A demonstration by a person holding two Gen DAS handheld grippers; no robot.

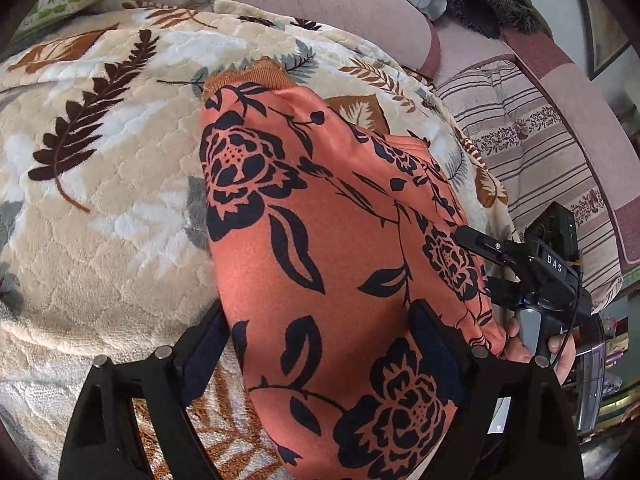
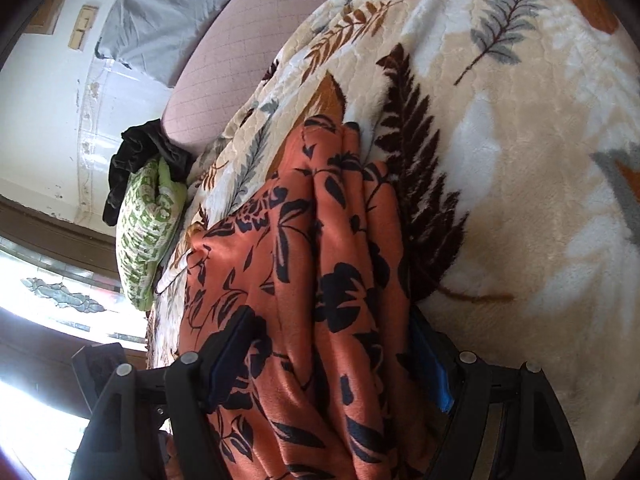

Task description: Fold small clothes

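Note:
An orange garment with a dark floral print (image 1: 320,220) lies on a cream leaf-patterned blanket (image 1: 100,200). My left gripper (image 1: 320,352) stands with its jaws wide on either side of the garment's near end, the cloth lying between them. My right gripper (image 1: 480,264) shows at the garment's right edge in the left wrist view, its fingers on the cloth. In the right wrist view the right gripper (image 2: 324,360) has bunched folds of the garment (image 2: 320,260) between its wide jaws, over the blanket (image 2: 520,160).
A green patterned pillow (image 2: 148,232) and a black cloth (image 2: 140,156) lie at the bed's far end. A pink headboard cushion (image 1: 320,0) and a striped mattress (image 1: 540,152) border the blanket. A grey sheet (image 2: 168,8) hangs behind.

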